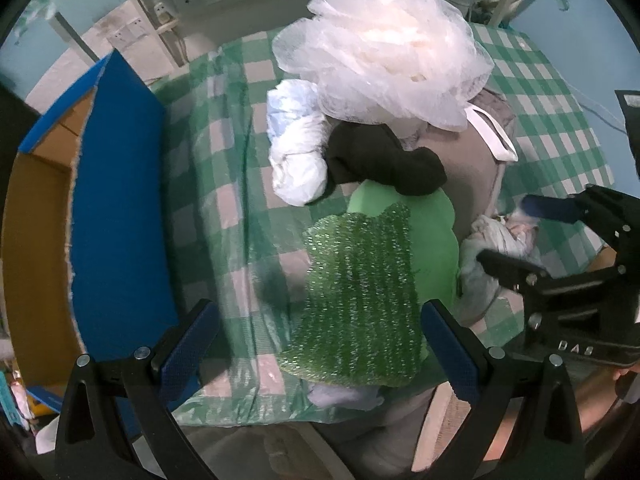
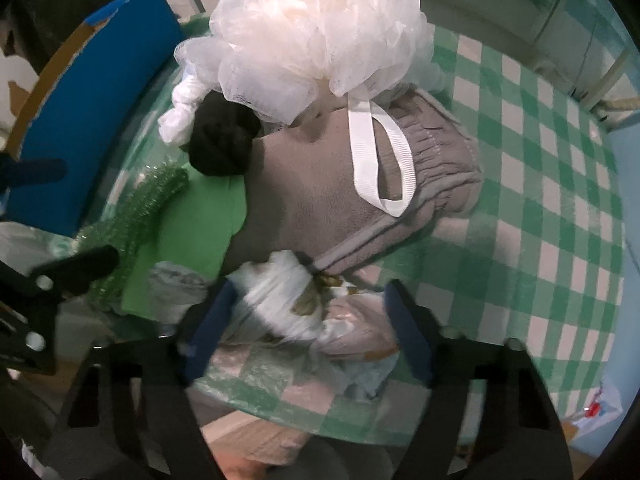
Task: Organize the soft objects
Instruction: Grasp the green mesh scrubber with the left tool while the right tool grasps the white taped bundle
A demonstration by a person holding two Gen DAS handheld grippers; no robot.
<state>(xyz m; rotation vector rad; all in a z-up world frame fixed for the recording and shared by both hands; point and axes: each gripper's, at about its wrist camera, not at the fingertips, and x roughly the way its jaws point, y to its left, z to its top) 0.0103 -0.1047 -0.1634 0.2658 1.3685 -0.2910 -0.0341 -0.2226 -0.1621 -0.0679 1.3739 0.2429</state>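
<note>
A pile of soft things lies on the green checked tablecloth. A white mesh bath puff tops it, with its ribbon loop over a grey cloth. Beside them are a black sock, a white crumpled bag, a green cloth and a glittery green scrubber. My left gripper is open, its jaws either side of the scrubber's near end. My right gripper is open around a crumpled white and pale cloth; it also shows in the left wrist view.
A blue-faced cardboard box stands open at the table's left edge, seen also in the right wrist view. The table's near edge runs just below the grippers. Checked cloth stretches right of the pile.
</note>
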